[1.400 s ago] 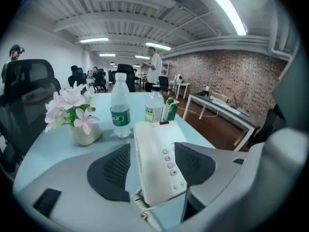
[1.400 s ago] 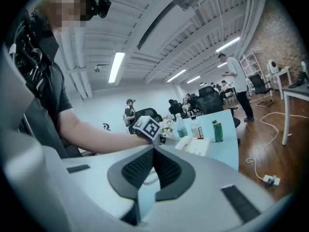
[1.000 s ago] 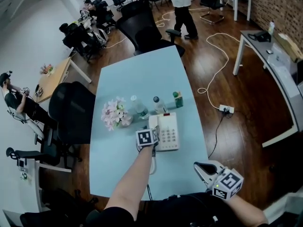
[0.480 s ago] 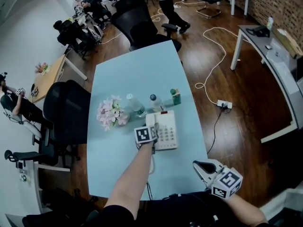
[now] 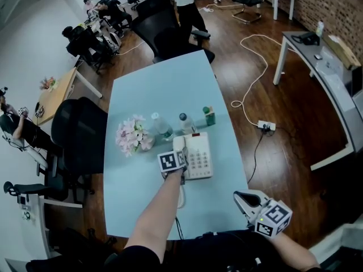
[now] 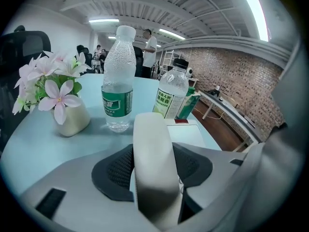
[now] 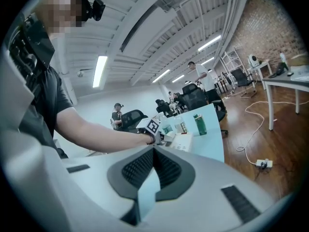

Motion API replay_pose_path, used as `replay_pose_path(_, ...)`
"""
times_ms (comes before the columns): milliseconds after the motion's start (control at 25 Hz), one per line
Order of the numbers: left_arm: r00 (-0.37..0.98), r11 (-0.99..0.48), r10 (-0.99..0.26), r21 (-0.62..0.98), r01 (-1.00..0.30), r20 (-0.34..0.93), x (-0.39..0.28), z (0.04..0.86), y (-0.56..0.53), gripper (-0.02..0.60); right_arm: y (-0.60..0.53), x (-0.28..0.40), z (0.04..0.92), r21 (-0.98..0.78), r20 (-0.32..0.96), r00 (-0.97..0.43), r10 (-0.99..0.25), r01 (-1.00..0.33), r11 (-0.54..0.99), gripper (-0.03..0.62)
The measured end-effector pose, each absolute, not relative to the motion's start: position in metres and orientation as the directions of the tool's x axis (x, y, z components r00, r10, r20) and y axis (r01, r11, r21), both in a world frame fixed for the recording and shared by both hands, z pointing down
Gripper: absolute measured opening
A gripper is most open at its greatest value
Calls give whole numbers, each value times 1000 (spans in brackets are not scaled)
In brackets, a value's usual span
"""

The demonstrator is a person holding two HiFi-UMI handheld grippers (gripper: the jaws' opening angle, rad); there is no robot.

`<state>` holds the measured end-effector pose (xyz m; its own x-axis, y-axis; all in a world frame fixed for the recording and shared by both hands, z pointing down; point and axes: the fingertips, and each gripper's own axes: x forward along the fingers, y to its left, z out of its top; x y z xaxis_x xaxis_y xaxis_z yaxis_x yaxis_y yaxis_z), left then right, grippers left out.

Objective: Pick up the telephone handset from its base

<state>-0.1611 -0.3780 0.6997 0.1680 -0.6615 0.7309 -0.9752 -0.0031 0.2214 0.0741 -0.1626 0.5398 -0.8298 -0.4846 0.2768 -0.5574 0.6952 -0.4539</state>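
A white telephone base (image 5: pixel 197 158) with a keypad lies on the light blue table (image 5: pixel 164 84). Its white handset (image 5: pixel 177 144) rests in the cradle on the base's left side. My left gripper (image 5: pixel 179 153) points down over it. In the left gripper view the handset (image 6: pixel 150 134) runs lengthwise between the dark pads (image 6: pixel 113 170). The left gripper's (image 6: pixel 153 166) jaws are closing, with a thin gap still showing on the left side. My right gripper (image 5: pixel 243 198) hangs off the table's near right corner, away from the phone, and is shut (image 7: pixel 153 153) on nothing.
Just beyond the phone stand two clear water bottles (image 5: pixel 162 127) (image 5: pixel 186 123), a green can (image 5: pixel 210 116) and a vase of pink and white flowers (image 5: pixel 131 136). A black chair (image 5: pixel 82 132) is at the table's left. The phone's cord (image 5: pixel 181 196) trails to the near edge.
The left gripper has edged slightly to the left over the handset. The right gripper has stayed where it was.
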Motion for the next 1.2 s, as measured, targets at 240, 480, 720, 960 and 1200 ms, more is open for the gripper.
replay_pose_path(240, 197, -15, -681, 255, -967, 705, -165, 683, -371, 230, -147, 66, 534, -438, 268, -828, -493, -561, 703, 15)
replay_pose_path(480, 230, -64, -707, 264, -962, 669, -167, 658, -357, 229, -129, 57, 518, -402, 250, -817, -519, -576, 712, 15)
replay_pose_path(720, 294, -124, -750, 310, -943, 593, -170, 618, -323, 229, -104, 37, 503, -378, 222, -826, -518, -562, 736, 15)
replay_pose_path(960, 383, -206, -802, 388, -898, 459, -174, 561, -269, 229, -87, 7, 498, -428, 181, -852, -492, -518, 741, 15)
replay_pose_path(1200, 468, -291, -823, 469, -834, 323, -188, 512, -183, 229, -65, -29, 497, -459, 147, -885, -442, -456, 762, 15)
